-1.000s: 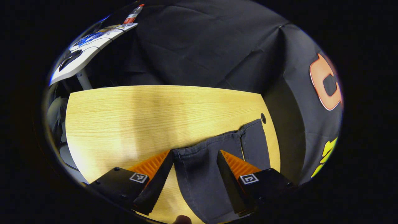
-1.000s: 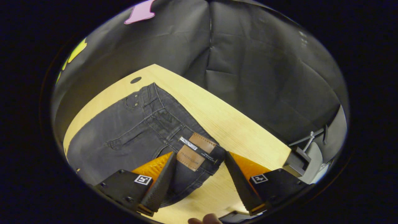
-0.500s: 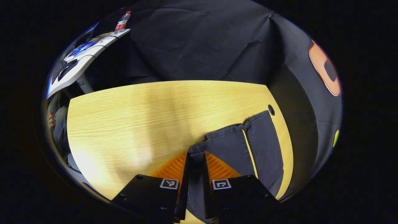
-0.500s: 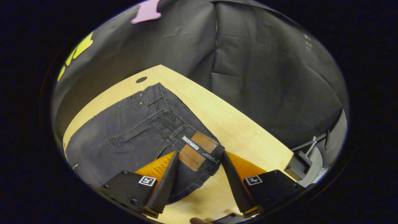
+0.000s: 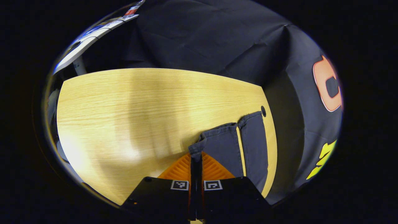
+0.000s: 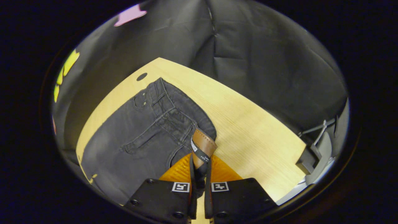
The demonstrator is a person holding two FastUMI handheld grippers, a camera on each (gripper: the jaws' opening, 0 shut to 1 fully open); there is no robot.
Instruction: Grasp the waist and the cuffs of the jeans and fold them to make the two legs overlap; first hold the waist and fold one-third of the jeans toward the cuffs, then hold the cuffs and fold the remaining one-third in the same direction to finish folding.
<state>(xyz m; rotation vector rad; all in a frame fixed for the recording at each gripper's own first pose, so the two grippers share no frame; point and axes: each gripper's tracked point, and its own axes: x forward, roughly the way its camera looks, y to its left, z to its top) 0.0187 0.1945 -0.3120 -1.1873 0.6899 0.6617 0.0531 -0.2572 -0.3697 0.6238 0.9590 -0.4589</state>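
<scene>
Dark grey denim jeans [image 6: 136,137] lie flat on the light wooden table [image 5: 130,105]. We find the left tongs [image 5: 196,155] clamped on a cuff [image 5: 199,146] and the right tongs [image 6: 199,165] clamped on the waistband [image 6: 202,146]. We advise lifting both together, carrying the near leg squarely over the far one.

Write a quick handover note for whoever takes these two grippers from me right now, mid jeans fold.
Left gripper: shut on the near cuff of the jeans.
Right gripper: shut on the waist at the leather patch corner.
Jeans: spread flat on the wooden table, the two legs side by side with a strip of table between them.
Done: both grasps made.
Left: carry the gripped edge over so the legs overlap, then fold the waist third toward the cuffs, then the cuff third the same way.
</scene>
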